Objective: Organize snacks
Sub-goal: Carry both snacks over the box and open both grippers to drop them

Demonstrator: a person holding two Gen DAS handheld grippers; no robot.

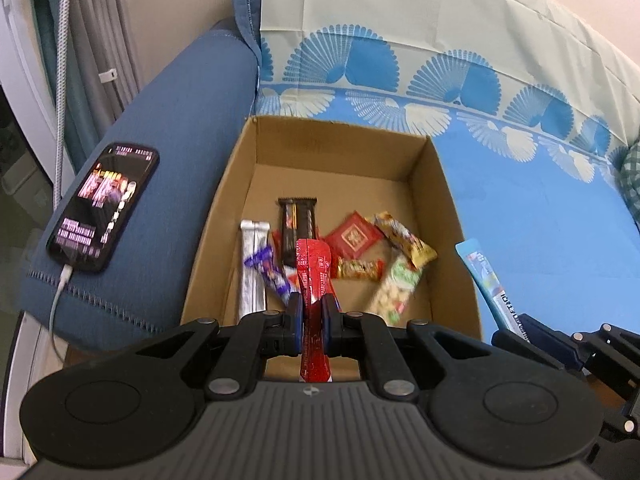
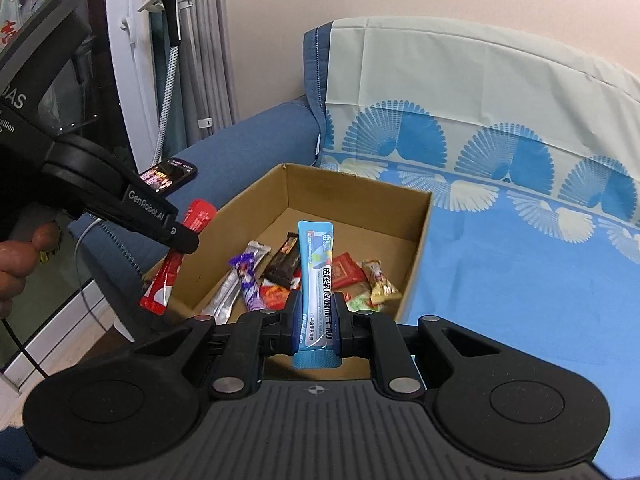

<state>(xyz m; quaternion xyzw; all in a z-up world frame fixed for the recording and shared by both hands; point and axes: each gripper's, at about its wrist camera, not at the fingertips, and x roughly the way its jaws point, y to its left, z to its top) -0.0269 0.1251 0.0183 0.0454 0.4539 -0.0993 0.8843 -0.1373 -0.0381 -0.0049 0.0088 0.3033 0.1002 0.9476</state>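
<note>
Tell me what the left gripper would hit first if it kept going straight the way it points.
Probably the snack pile on the floor of the cardboard box: the left gripper, shut on a red packet, aims down into it. Depth is unclear.

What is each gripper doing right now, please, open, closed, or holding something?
Left gripper: closed on a red snack packet, near the cardboard box.
Right gripper: closed on a blue stick sachet.

"GenRobot.AI" is printed on the left tool's (image 2: 182,236) arm.
</note>
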